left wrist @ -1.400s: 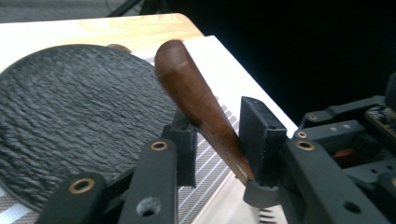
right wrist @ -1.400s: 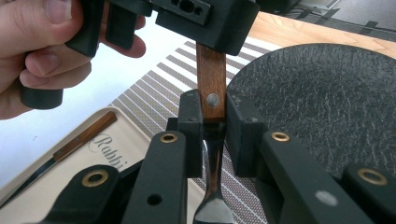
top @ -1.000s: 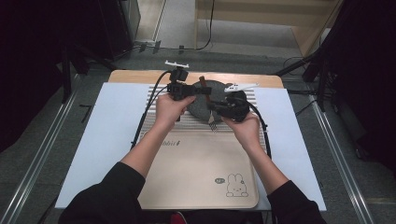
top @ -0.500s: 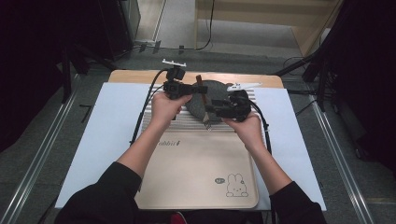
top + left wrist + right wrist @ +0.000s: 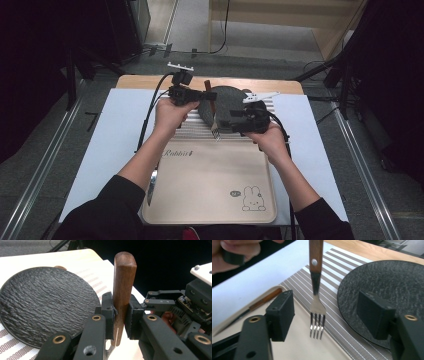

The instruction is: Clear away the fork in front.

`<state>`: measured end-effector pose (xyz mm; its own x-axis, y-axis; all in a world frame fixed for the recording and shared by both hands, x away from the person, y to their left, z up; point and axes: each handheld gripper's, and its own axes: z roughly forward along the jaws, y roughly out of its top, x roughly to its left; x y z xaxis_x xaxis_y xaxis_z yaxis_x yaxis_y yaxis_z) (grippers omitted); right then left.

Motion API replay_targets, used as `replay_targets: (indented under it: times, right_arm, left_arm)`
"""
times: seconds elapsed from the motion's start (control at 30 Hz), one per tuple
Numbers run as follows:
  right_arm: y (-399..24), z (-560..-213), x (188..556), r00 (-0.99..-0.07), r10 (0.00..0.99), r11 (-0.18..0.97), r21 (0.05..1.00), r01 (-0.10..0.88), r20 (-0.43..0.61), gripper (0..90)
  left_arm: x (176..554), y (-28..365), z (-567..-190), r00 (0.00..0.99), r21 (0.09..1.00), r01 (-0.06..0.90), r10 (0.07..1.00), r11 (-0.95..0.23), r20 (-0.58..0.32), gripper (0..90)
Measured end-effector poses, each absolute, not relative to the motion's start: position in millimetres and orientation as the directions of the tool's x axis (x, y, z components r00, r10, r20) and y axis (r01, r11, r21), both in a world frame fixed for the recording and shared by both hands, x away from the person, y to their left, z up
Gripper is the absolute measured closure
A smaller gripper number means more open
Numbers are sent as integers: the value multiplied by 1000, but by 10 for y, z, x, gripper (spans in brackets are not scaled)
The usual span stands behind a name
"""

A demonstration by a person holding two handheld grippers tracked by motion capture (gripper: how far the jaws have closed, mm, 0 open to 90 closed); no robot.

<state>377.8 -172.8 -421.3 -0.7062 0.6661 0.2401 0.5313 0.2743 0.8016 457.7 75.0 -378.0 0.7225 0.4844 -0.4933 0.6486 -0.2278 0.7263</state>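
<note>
A wooden-handled fork (image 5: 317, 293) hangs tines-down above the near edge of a striped placemat (image 5: 200, 131), just at 9 o'clock of a black textured plate (image 5: 42, 302) in the right gripper view. The left gripper (image 5: 120, 315) has its 2 jaws clamped on the brown handle, which stands upright between the pads. The right gripper (image 5: 325, 315) sits around the tines with its jaws wide apart, having just been opening, and neither pad touches the metal. From above, the left gripper (image 5: 186, 93) is at 10 o'clock of the plate and the right gripper (image 5: 235, 120) at 4 o'clock. A beige tray (image 5: 210, 190) printed with a rabbit lies nearer the person, a knife (image 5: 249, 308) on its edge.
</note>
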Motion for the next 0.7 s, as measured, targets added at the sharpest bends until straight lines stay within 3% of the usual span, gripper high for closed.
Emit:
replay_targets:
  times: [0.7]
  right_arm:
    - [-1986,-4381,3429,-704,660,273,789,551,263,285]
  left_arm:
    - [4492,884,-3716,735,729,643,458,-235,-500,791]
